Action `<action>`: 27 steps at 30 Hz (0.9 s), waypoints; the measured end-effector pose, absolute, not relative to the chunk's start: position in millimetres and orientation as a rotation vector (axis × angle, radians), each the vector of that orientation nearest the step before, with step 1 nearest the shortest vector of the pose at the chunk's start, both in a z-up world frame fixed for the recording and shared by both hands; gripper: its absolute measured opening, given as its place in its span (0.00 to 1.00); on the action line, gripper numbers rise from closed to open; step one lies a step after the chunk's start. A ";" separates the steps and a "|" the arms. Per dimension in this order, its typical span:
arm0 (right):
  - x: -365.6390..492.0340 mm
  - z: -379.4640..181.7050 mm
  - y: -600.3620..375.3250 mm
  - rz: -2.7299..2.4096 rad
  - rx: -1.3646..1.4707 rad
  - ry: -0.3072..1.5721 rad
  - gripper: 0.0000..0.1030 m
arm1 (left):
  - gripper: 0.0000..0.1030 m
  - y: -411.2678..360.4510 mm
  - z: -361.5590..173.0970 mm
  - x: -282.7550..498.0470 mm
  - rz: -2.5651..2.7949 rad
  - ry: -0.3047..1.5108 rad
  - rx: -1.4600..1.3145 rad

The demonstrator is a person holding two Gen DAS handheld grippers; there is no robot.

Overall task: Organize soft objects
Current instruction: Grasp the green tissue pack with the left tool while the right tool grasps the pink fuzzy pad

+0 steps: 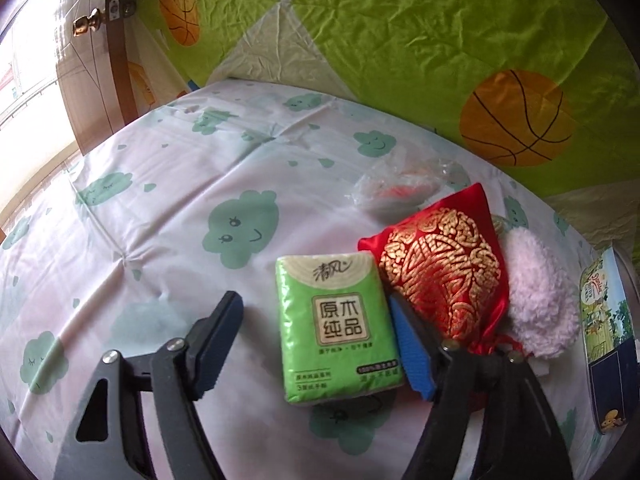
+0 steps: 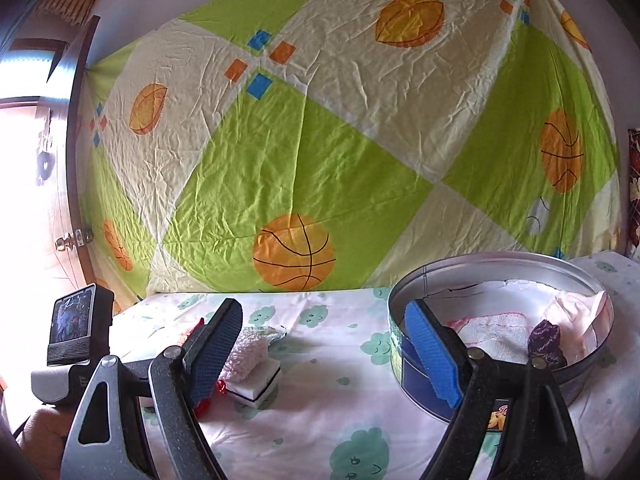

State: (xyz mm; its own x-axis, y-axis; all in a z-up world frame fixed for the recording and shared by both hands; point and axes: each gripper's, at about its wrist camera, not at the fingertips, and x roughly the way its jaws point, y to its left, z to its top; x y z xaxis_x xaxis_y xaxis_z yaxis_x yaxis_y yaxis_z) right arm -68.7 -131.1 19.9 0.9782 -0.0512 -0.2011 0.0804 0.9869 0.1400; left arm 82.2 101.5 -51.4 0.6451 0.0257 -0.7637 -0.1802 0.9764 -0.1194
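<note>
A green tissue pack lies flat on the cloud-print bedsheet. My left gripper straddles it: the right pad touches the pack's right edge, while a gap separates the left pad from it, so the jaws are open. To the right of the pack lie a red and gold pouch and a white fluffy item. My right gripper hangs open and empty over the sheet. It is left of a round metal tin, which holds a white towel, pink cloth and a dark purple item.
A crumpled clear plastic bag lies behind the pouch. A green and cream sheet with basketballs hangs as a backdrop. At the left is a wooden door with a brass knob. The fluffy item rests on a white block.
</note>
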 end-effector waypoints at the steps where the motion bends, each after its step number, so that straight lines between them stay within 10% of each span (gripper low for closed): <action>1: -66.2 18.8 -132.2 -0.063 0.156 0.214 0.83 | 0.49 100.5 -50.3 82.2 0.106 0.862 -0.186; 27: 17.7 -3.3 -87.9 0.112 0.225 0.519 0.83 | 0.48 124.6 14.1 42.1 0.285 0.393 -0.157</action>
State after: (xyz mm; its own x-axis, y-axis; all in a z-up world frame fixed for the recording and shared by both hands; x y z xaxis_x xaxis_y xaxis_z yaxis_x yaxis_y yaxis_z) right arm 17.7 -87.9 -3.2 0.8626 0.1631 -0.4788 -0.0494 0.9692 0.2411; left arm 42.1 124.6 14.1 0.8849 0.2428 -0.3976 -0.3029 0.9483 -0.0951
